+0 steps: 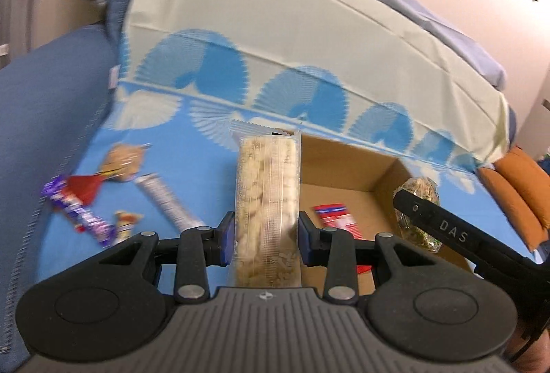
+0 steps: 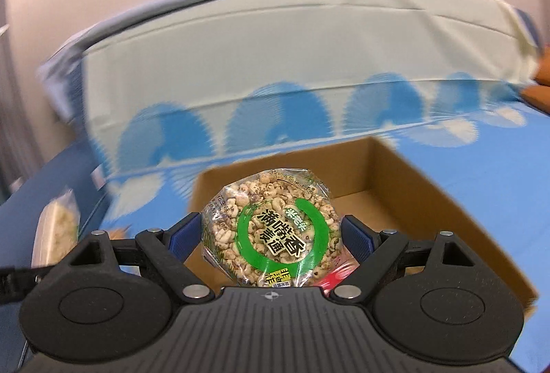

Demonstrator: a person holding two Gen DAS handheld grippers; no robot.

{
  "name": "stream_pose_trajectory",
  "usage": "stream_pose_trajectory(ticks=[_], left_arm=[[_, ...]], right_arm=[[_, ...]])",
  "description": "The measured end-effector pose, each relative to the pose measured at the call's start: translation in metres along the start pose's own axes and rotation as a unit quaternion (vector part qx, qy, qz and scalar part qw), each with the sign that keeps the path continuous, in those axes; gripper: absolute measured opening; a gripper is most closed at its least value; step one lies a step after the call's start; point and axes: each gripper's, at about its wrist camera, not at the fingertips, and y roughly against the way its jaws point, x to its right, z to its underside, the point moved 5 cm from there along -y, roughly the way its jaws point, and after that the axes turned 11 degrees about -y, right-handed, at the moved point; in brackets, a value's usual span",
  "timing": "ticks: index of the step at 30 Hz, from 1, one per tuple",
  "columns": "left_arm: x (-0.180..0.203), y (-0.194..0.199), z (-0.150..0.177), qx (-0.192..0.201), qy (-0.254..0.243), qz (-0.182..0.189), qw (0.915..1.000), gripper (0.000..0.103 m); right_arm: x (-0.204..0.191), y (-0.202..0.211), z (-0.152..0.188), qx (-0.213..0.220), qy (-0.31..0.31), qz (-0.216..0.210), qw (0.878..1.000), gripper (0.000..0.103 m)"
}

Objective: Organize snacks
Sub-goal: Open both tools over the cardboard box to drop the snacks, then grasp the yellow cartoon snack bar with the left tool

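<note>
1. Blue bed cover with pale fan pattern, spread under everything; one folded pale sheet across the upper frame, one orange cushion at the right edge.
2. One open cardboard box right of centre in the left wrist view, holding one red packet.
3. Left gripper: fingers clenched on one long clear pack of pale puffed bars, held upright at centre frame, just left of the box.
4. Right gripper: fingers grasping one round puffed-grain cake with a green ring label, in front of the box's near edge.
5. Four loose snacks in the lower left of the left wrist view: purple bar, red wrapper, silver stick, small tan packet; one more tan pack above them, blurred.
</note>
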Motion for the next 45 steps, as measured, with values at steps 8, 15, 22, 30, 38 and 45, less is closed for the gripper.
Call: stream_pose_trajectory(ticks=[8, 15, 22, 30, 38, 45], left_arm=[[0.058, -0.035, -0.031, 0.02, -0.034, 0.046, 0.9982, 0.04], [0.069, -0.034, -0.035, 0.052, -0.044, 0.045, 0.9966, 0.054], [0.0, 0.006, 0.002, 0.088, -0.055, -0.022, 0.9944, 0.038], [-0.121, 0.022, 0.045, 0.036, -0.063, -0.1, 0.9924, 0.006], [-0.176, 0.002, 0.063, -0.001, 0.02, -0.074, 0.9971, 0.007], [-0.178, -0.04, 0.065, -0.032, 0.037, -0.035, 0.9982, 0.011]], right_arm=[[0.048, -0.002, -0.019, 0.036, -0.054, 0.06, 0.996, 0.091], [0.06, -0.017, -0.014, 0.019, -0.049, 0.099, 0.994, 0.096], [0.047, -0.021, -0.006, 0.009, -0.022, 0.095, 0.995, 0.096], [0.021, -0.012, 0.003, 0.024, 0.018, 0.06, 0.998, 0.081], [-0.016, 0.001, 0.018, 0.023, 0.035, -0.034, 0.999, 0.049], [-0.064, 0.007, 0.043, -0.004, 0.104, -0.123, 0.987, 0.05]])
